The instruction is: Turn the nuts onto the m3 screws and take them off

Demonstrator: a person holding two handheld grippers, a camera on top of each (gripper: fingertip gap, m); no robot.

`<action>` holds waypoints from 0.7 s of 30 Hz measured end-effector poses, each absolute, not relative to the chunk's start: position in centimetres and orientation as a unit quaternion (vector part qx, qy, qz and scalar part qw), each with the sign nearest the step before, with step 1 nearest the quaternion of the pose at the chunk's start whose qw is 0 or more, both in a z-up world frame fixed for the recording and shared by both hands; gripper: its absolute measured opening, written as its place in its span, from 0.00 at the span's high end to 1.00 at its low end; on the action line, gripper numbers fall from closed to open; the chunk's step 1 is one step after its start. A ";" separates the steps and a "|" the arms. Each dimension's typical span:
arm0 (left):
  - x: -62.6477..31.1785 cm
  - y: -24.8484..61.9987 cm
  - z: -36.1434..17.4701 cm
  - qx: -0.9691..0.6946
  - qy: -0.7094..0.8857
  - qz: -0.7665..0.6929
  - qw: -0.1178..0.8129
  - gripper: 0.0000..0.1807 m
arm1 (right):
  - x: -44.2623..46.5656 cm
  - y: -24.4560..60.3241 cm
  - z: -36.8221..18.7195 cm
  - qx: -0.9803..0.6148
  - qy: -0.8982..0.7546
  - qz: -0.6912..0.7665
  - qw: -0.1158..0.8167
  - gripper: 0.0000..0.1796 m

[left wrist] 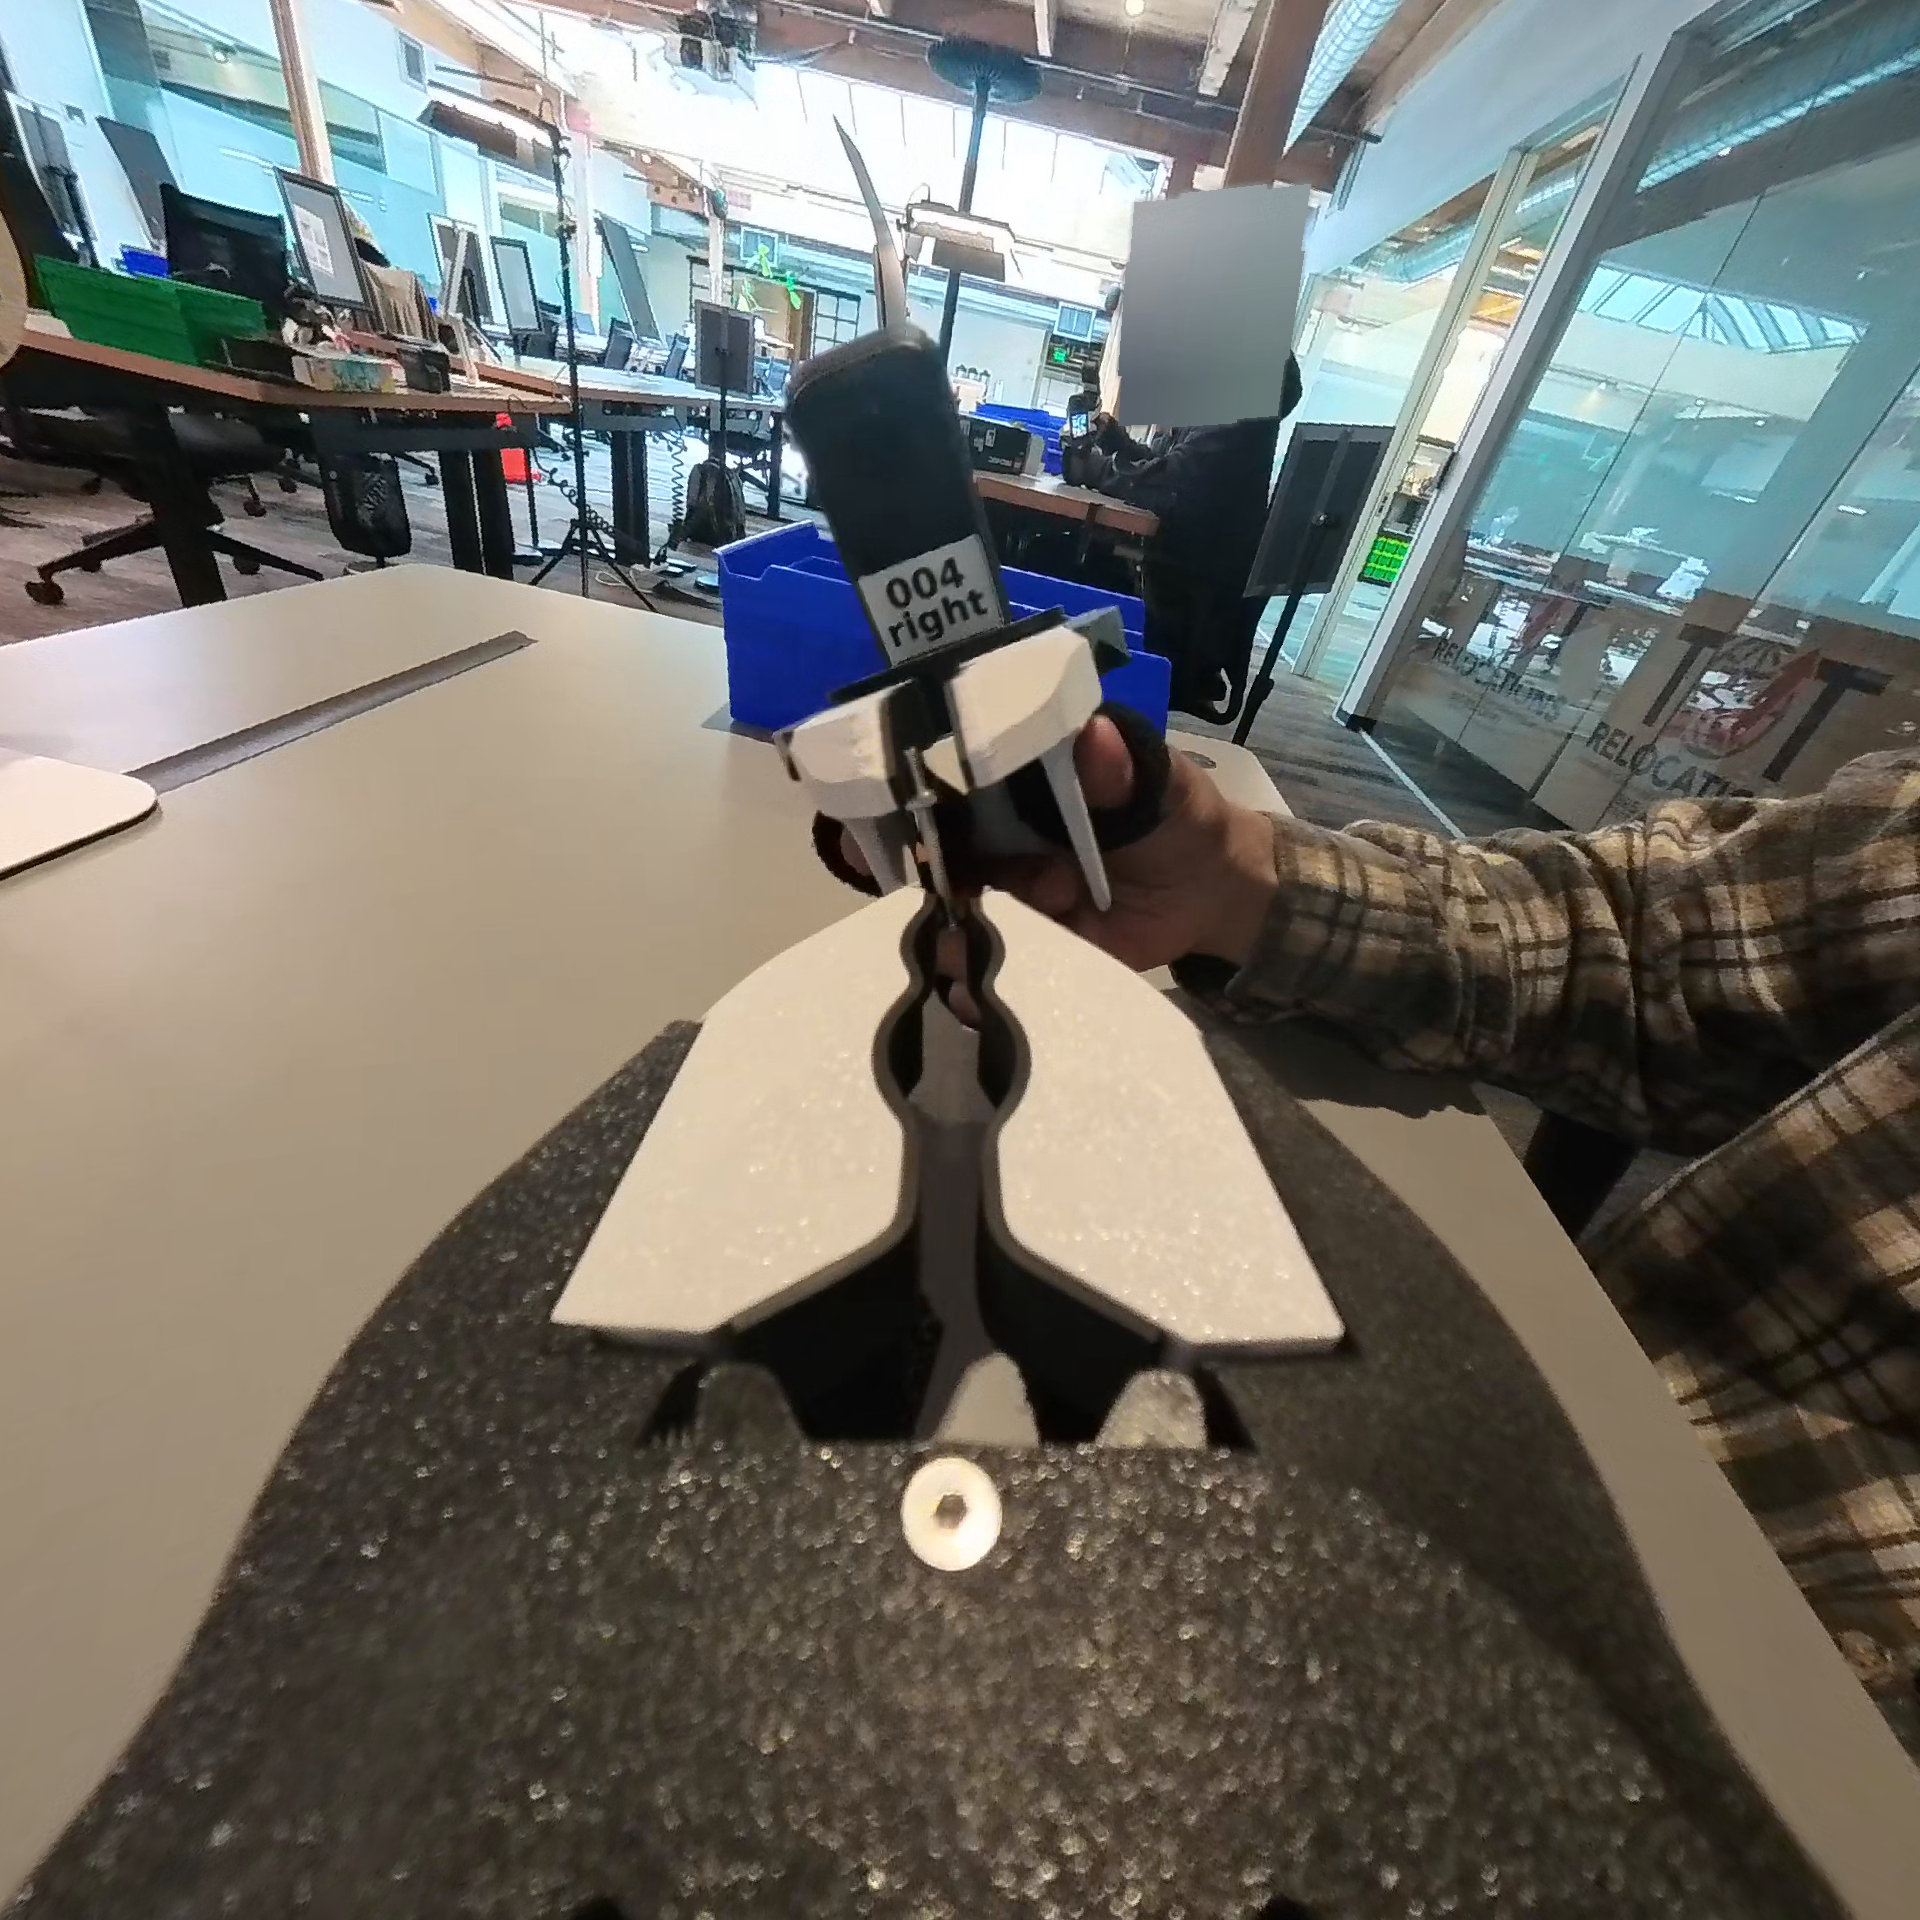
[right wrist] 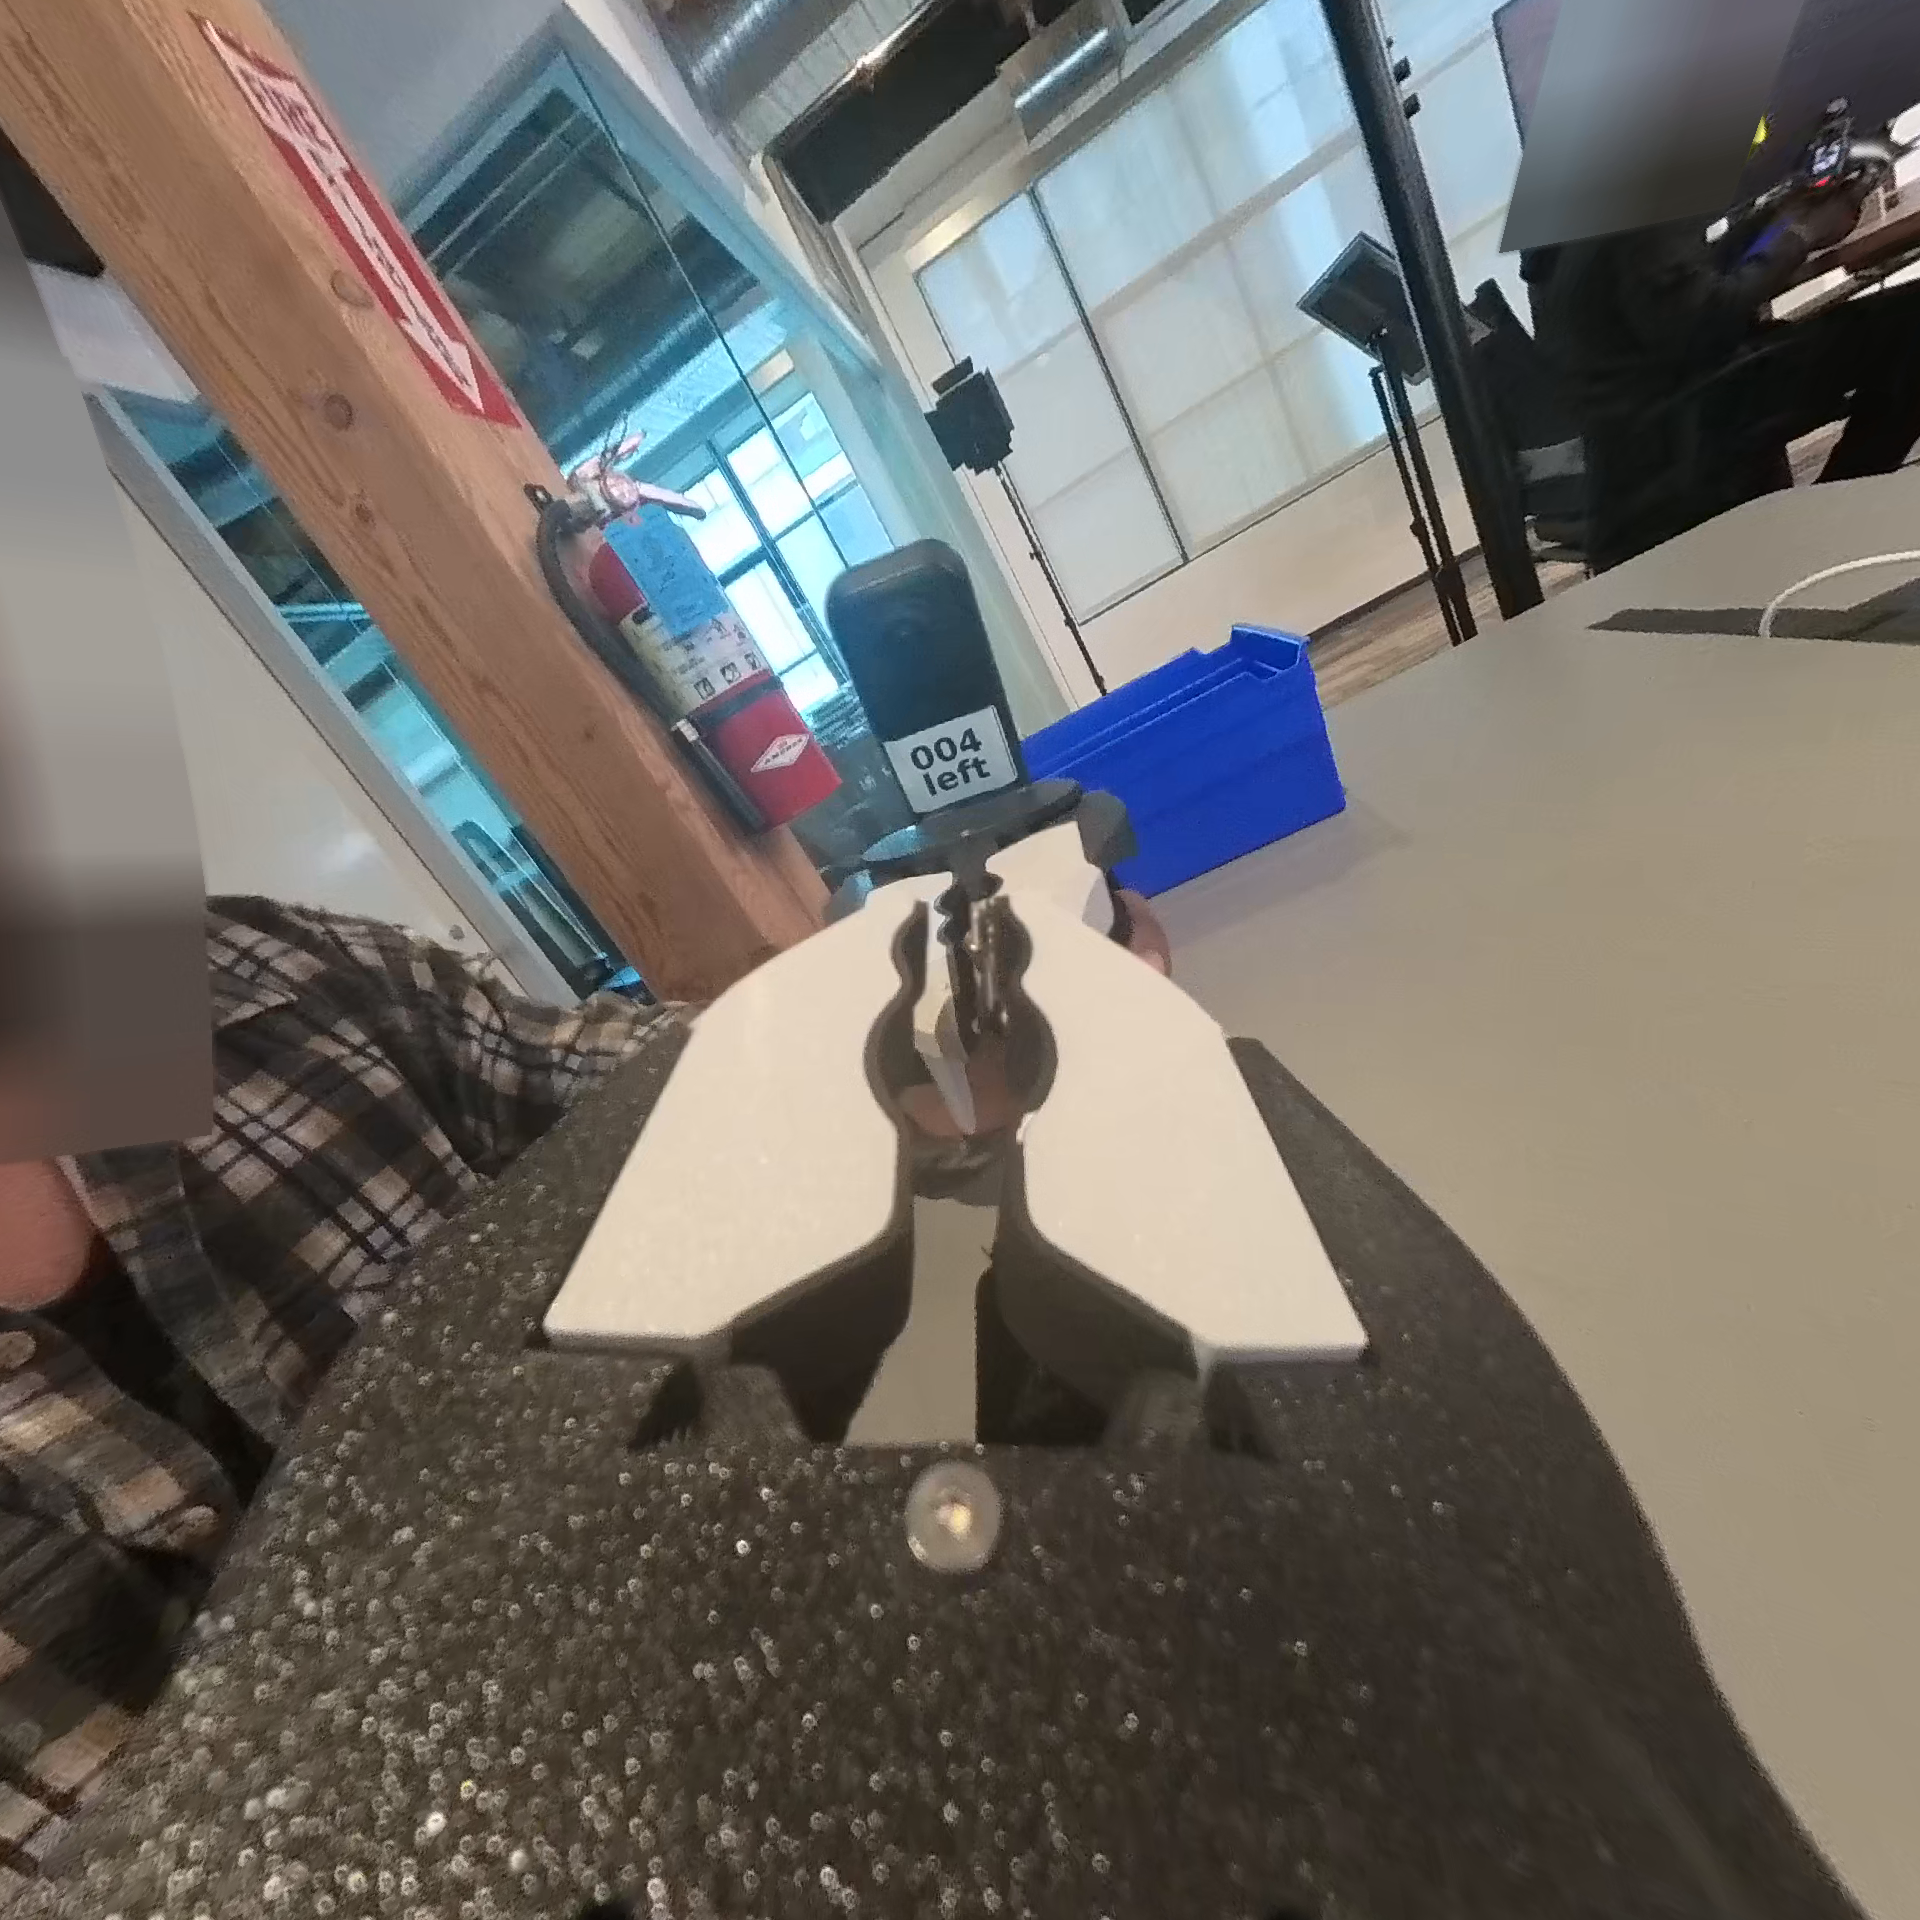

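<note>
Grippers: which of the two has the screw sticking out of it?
The right gripper: the screw juts out from between its fingers, while the left gripper only pinches the screw's far tip.

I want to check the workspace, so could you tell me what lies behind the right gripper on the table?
Behind the right gripper, a blue bin stands on the grey table. The gripper covers the bin's middle, and its inside cannot be seen.
</note>
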State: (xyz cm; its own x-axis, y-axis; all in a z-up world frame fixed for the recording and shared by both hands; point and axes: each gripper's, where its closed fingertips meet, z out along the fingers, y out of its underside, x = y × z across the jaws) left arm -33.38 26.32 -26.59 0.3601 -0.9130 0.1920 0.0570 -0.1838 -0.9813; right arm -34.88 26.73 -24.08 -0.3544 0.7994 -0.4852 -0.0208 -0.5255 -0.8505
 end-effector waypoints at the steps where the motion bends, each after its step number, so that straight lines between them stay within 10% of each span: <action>1: -33.3 26.3 -26.6 -0.624 0.344 -0.451 0.538 0.98 | -34.9 26.7 -24.1 -0.492 -0.398 0.719 0.286 0.95; 21: -32.3 25.7 -27.0 -0.620 0.357 -0.477 0.510 0.86 | -35.4 25.9 -24.2 -0.500 -0.524 0.604 0.333 0.99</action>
State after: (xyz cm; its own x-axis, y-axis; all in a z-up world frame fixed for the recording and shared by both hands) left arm -32.33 25.74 -27.05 0.2901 -0.9294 0.2280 0.0439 -0.2251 -0.9733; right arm -35.40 25.88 -24.19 -0.2797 0.9257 -0.2545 0.1221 -0.2286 -0.9658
